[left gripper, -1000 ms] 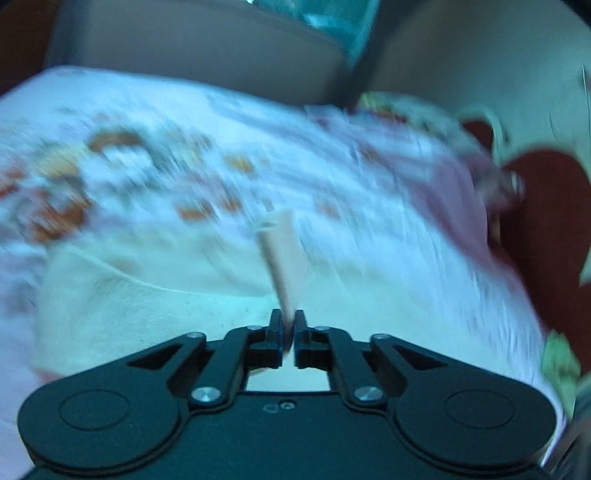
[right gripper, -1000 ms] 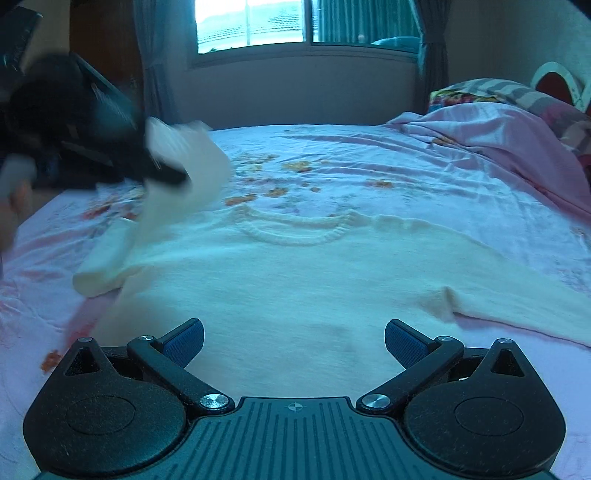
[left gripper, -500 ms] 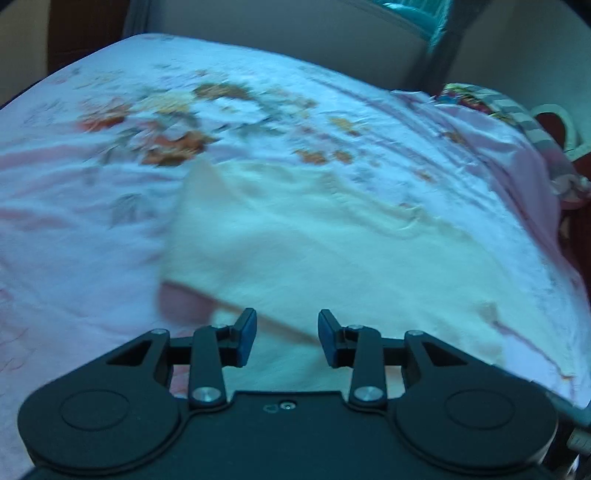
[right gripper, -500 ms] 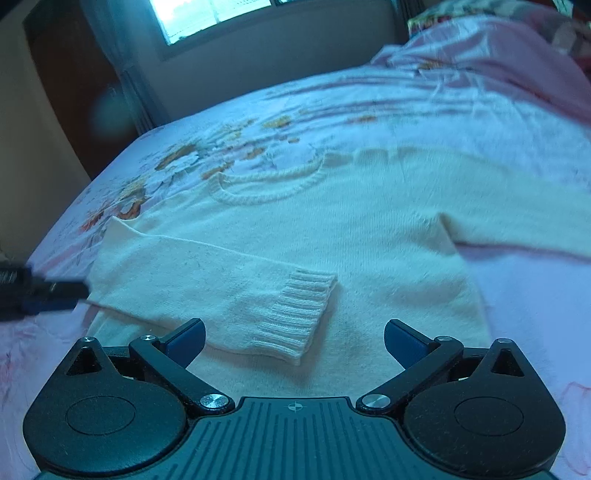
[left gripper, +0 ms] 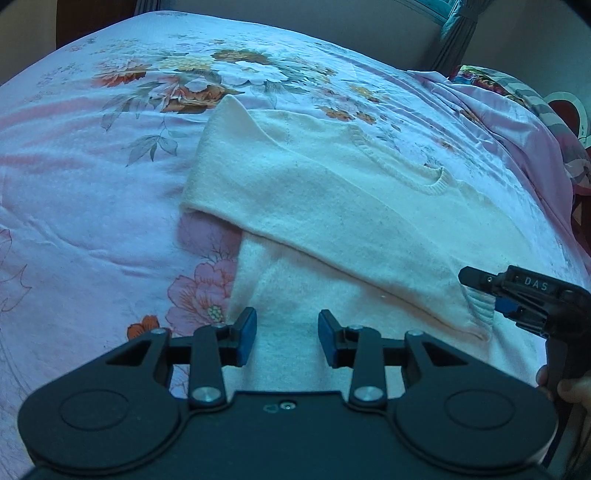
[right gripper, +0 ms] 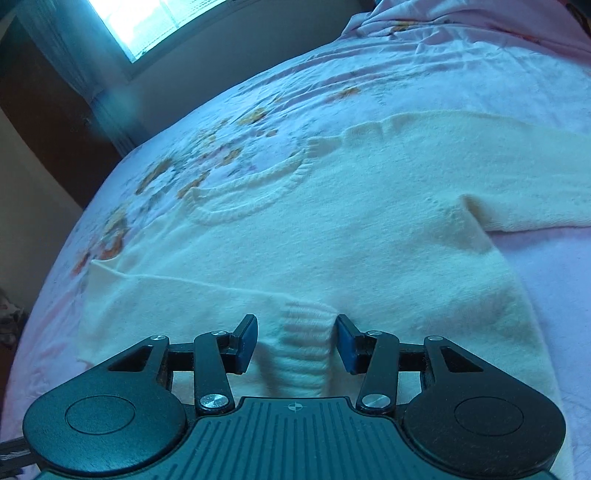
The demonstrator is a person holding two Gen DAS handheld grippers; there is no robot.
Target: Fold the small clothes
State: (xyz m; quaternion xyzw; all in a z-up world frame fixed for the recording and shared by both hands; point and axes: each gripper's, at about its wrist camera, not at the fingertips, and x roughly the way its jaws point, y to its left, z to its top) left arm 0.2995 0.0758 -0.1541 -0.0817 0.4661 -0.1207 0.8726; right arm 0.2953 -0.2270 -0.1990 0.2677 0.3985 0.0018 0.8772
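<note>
A cream knit sweater [left gripper: 332, 192] lies flat on the bed, also in the right wrist view [right gripper: 351, 221]. Its left sleeve [left gripper: 295, 221] is folded across the body, with the ribbed cuff [right gripper: 304, 343] lying on the lower front. My left gripper [left gripper: 287, 338] is open and empty above the sweater's lower left side. My right gripper [right gripper: 295, 341] is open with its jaws either side of the cuff, not closed on it; it also shows in the left wrist view [left gripper: 517, 291]. The other sleeve [right gripper: 517, 177] lies stretched out to the right.
The bed has a pink floral sheet [left gripper: 92, 184]. A rumpled pink blanket [left gripper: 517, 122] and pillows lie at the far right. A window [right gripper: 155, 22] and a wall stand beyond the bed.
My left gripper has let go of the left sleeve, opened and drawn back. The sleeve now lies folded across the body. My right gripper has moved down to the cuff and narrowed its opening.
</note>
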